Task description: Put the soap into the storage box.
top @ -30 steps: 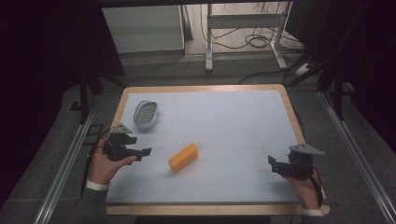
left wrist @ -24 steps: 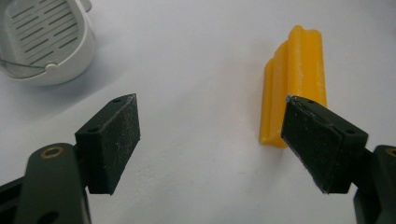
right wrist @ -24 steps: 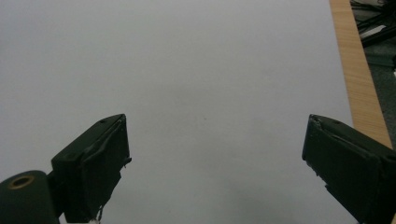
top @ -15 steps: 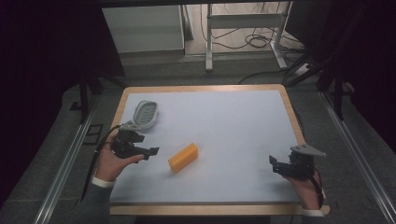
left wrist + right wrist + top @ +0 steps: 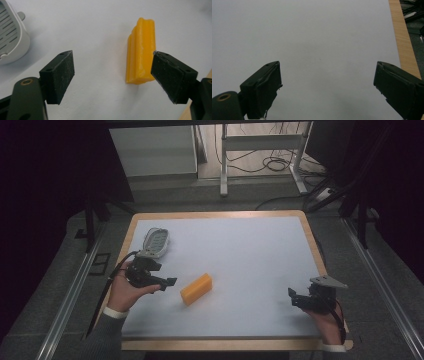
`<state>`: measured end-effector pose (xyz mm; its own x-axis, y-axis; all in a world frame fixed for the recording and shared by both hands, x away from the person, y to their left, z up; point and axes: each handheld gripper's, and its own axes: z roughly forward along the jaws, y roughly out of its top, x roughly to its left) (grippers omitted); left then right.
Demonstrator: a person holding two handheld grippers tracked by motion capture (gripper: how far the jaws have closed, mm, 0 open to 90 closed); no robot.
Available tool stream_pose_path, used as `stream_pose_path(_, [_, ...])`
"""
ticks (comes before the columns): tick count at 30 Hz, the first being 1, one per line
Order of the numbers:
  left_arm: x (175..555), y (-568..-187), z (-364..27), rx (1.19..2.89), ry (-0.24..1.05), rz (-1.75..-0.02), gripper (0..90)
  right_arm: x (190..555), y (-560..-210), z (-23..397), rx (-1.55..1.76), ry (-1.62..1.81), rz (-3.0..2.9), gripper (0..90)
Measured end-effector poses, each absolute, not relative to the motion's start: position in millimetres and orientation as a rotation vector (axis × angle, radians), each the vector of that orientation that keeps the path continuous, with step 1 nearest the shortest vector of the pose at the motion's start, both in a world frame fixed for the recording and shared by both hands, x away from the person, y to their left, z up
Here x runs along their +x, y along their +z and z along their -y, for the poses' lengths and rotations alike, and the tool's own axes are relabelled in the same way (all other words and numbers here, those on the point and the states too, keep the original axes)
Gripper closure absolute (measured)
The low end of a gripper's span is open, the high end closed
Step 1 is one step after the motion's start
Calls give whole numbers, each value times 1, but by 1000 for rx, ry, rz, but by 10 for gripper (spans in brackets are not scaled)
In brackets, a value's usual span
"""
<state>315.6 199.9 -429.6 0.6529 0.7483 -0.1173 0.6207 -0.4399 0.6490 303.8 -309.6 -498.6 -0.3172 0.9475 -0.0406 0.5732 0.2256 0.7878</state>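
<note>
An orange bar of soap (image 5: 196, 288) lies on the white table top, a little left of centre. My left gripper (image 5: 167, 283) is open just to its left, jaws pointing at it. In the left gripper view the orange bar (image 5: 141, 58) lies lengthwise ahead, its near end beside the right jaw, and nothing sits between the jaws of the left gripper (image 5: 113, 77). A white slotted soap dish (image 5: 155, 242) rests behind the left hand; its edge (image 5: 11, 41) is at the upper left of that view. My right gripper (image 5: 292, 296) stands open near the front right edge, over bare table (image 5: 322, 45).
The white top has a wooden rim (image 5: 310, 240); a strip of it (image 5: 403, 37) runs to the right of my right gripper. Metal rails (image 5: 70, 295) flank the table. Beyond the far edge are a desk frame and cables (image 5: 270, 162) on the floor.
My left gripper has moved right and a little forward, from near the table's left edge to right beside the orange bar. The right gripper has barely shifted.
</note>
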Motion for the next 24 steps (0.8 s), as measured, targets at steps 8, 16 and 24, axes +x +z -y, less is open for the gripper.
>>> stream_pose_path(8, [319, -433, -186, 2235, 221, -1029, 193, 303, -499, 311, 1404, 930, -1970, 78])
stream_pose_path(16, [323, -440, -173, 2260, 196, -1012, 197, 303, -499, 310, 1398, 923, -1980, 78])
stream_pose_path(24, [326, -446, -160, 2289, 189, -994, 197, 303, -500, 310, 1395, 918, -1982, 78])
